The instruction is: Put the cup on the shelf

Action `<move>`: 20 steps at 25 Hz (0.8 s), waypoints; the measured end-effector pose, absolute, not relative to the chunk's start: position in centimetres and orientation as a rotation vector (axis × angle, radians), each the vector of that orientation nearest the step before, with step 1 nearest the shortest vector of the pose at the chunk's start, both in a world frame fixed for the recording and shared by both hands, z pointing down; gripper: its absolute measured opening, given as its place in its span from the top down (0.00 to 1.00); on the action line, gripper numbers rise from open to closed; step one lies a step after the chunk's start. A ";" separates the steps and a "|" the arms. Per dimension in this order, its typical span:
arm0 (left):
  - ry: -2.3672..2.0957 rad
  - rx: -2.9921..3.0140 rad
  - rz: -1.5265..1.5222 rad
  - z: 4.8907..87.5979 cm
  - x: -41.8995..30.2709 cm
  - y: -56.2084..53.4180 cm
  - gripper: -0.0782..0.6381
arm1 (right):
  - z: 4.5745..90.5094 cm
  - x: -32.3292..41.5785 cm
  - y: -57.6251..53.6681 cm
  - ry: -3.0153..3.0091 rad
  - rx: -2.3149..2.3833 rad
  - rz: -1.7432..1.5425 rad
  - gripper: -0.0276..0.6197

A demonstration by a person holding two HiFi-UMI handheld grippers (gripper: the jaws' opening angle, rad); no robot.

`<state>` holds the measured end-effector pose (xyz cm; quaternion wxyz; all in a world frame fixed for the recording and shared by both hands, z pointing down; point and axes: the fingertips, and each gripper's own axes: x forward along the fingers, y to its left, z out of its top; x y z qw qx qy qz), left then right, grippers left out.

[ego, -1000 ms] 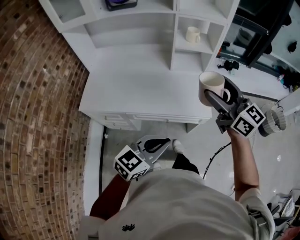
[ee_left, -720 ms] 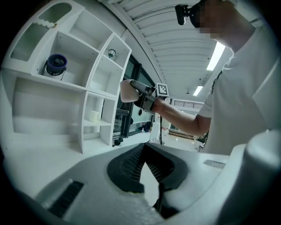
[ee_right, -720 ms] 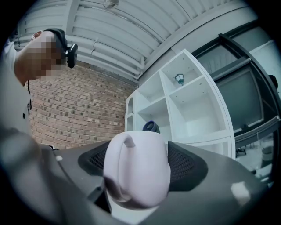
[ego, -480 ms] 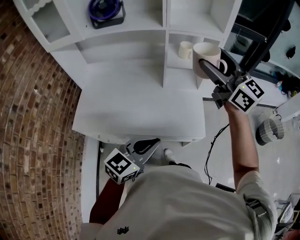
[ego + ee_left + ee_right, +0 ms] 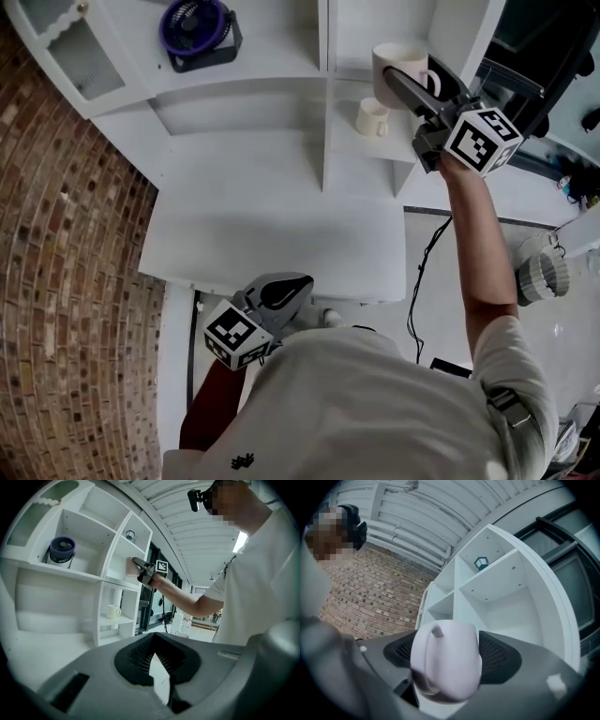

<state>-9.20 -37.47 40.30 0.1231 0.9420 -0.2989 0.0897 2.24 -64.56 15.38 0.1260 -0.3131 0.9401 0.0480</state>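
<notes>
A white cup [image 5: 389,54] is clamped sideways in my right gripper [image 5: 401,77], which is shut on it and raised in front of the white shelf unit [image 5: 323,112]. In the right gripper view the cup [image 5: 447,672] fills the gap between the jaws, its handle turned up toward the camera, and an empty compartment [image 5: 506,606] lies just ahead. From the left gripper view the held cup [image 5: 130,567] hangs at the mouth of an upper compartment. My left gripper [image 5: 289,287] stays low by the person's waist, shut on nothing.
A smaller cup [image 5: 372,117] stands in the compartment below the held one. A purple fan [image 5: 195,28] sits on the wide shelf to the left. A small teal lantern [image 5: 481,563] occupies a top compartment. The white desk top [image 5: 272,225] spreads beneath; brick wall [image 5: 66,281] at left.
My right gripper has carried the cup up and forward, from beside the desk's front corner to upper-compartment height, above the small cup. The left gripper has hardly moved.
</notes>
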 end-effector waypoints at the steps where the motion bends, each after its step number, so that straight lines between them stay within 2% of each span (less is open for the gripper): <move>1: -0.882 2.747 0.259 40.3 -9.1 -38.1 0.88 | 15.0 2.1 -65.6 2.737 -0.915 0.145 0.35; 20: -0.983 2.715 0.270 41.1 -9.2 -42.4 0.88 | 15.4 -0.5 -80.5 2.853 -1.121 0.089 0.35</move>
